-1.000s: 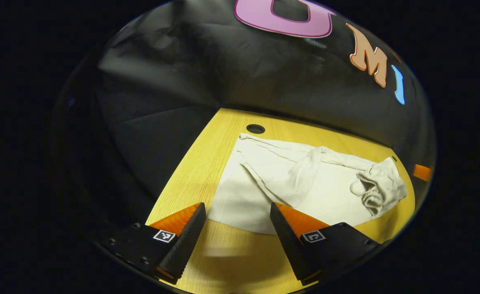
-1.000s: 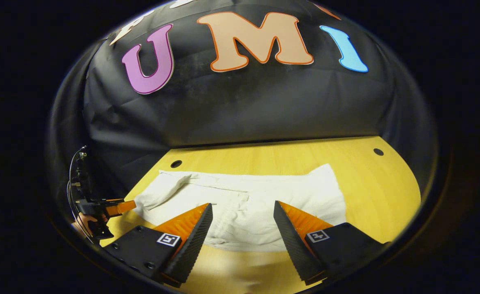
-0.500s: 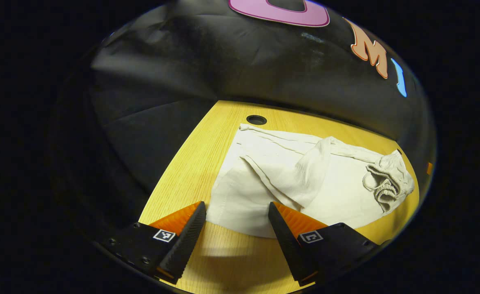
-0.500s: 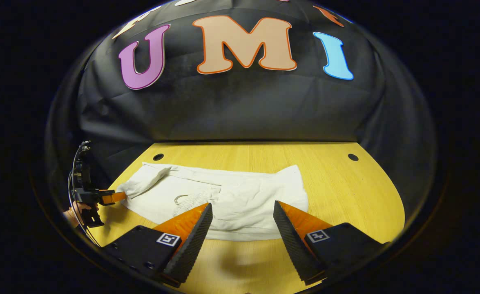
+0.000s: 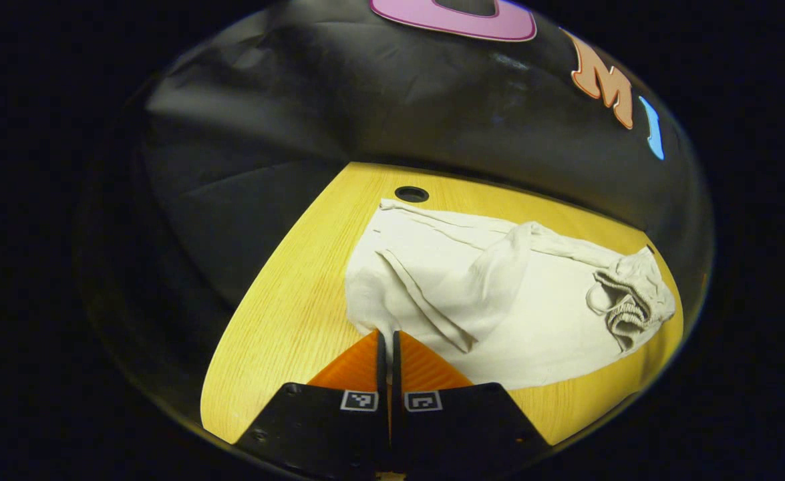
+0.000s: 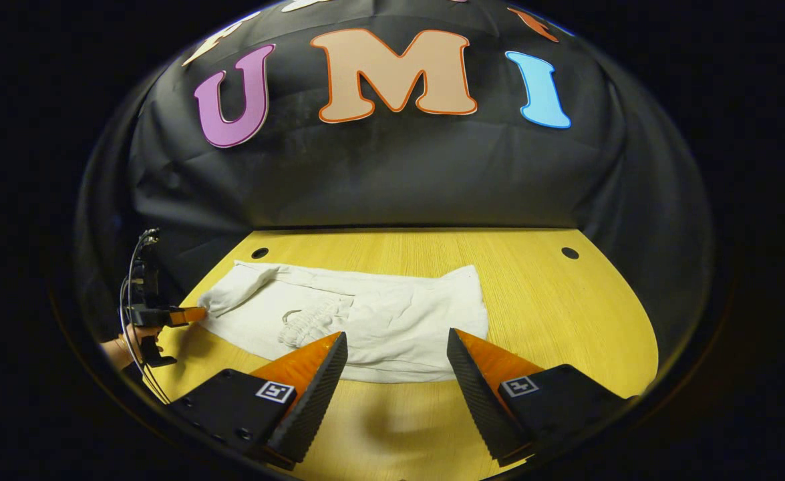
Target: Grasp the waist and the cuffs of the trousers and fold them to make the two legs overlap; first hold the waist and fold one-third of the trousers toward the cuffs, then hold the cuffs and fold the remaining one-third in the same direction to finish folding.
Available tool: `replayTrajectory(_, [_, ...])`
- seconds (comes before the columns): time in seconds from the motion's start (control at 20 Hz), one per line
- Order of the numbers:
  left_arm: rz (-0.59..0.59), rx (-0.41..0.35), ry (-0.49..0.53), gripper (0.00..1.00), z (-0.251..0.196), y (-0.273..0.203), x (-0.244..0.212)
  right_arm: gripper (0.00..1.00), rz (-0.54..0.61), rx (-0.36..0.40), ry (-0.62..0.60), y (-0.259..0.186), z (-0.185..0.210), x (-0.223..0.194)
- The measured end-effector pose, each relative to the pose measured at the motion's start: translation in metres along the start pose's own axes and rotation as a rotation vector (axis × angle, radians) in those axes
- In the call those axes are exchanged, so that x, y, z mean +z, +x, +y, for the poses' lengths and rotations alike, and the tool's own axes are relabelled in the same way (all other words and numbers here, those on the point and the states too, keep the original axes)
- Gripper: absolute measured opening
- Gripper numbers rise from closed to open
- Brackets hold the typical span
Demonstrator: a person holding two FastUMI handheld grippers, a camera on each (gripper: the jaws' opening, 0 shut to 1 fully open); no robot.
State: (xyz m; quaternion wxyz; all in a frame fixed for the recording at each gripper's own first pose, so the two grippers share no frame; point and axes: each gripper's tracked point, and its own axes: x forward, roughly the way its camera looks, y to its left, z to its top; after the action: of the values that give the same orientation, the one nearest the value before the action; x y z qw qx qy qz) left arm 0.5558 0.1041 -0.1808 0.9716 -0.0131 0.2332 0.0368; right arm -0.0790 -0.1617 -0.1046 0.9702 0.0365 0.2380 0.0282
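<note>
Left claw [image 5: 385, 341]: fingers drawn together at the near cuff-end corner of the trousers [image 5: 499, 294], apparently pinching a thin lip of cloth, though how much lies between them cannot be told; seen also from the right gripper view [image 6: 188, 315], tip at the cloth's left end, a hand [image 6: 121, 351] behind it. Right claw [image 6: 395, 361]: wide, holding nothing, poised above the near edge of the garment towards its right end. Trousers: pale cream, spread lengthwise on the yellow tabletop [image 6: 566, 314], waist part with gathered elastic band [image 5: 622, 300] turned over onto the middle, one loose flap lying slantwise across the legs. Handling, by judgement: light, limp woven cloth, no stiffness, will sag and trail from any single hold; not fragile, not slippery, but layers may slide apart. Best hold: both corners of the cuff end, gripping all layers together, lifted evenly so the last third carries over without bunching.
</note>
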Motion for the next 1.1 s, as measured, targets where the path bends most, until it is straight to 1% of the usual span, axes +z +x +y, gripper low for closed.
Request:
replayTrajectory(0.15, [-0.007,0.004,-0.009,0.00,-0.006,-0.006,0.004,0.96,0.003,0.007,-0.001,-0.008,-0.008,0.002])
replayTrajectory(0.25, [-0.035,-0.014,-0.007,0.00,-0.016,-0.016,0.020,0.96,0.001,0.004,0.000,-0.014,-0.016,0.004])
replayTrajectory(0.4, [-0.094,-0.054,0.004,0.00,-0.047,-0.030,0.047,0.96,-0.011,-0.016,-0.014,-0.023,-0.034,0.009])
replayTrajectory(0.5, [-0.129,-0.090,0.009,0.00,-0.076,-0.042,0.064,0.96,-0.019,-0.022,-0.013,-0.027,-0.045,0.011])
replayTrajectory(0.7, [-0.190,-0.176,0.023,0.00,-0.150,-0.065,0.093,0.96,-0.038,-0.019,-0.006,-0.034,-0.067,0.019])
replayTrajectory(0.85, [-0.211,-0.270,0.028,0.00,-0.223,-0.079,0.110,0.96,-0.046,-0.012,-0.018,-0.039,-0.086,0.023])
replayTrajectory(1.0, [-0.214,-0.367,0.041,0.00,-0.291,-0.094,0.110,0.96,-0.043,-0.003,-0.027,-0.043,-0.108,0.021])
replayTrajectory(1.1, [-0.210,-0.413,0.061,0.00,-0.332,-0.101,0.106,0.96,-0.040,-0.011,-0.038,-0.045,-0.126,0.018])
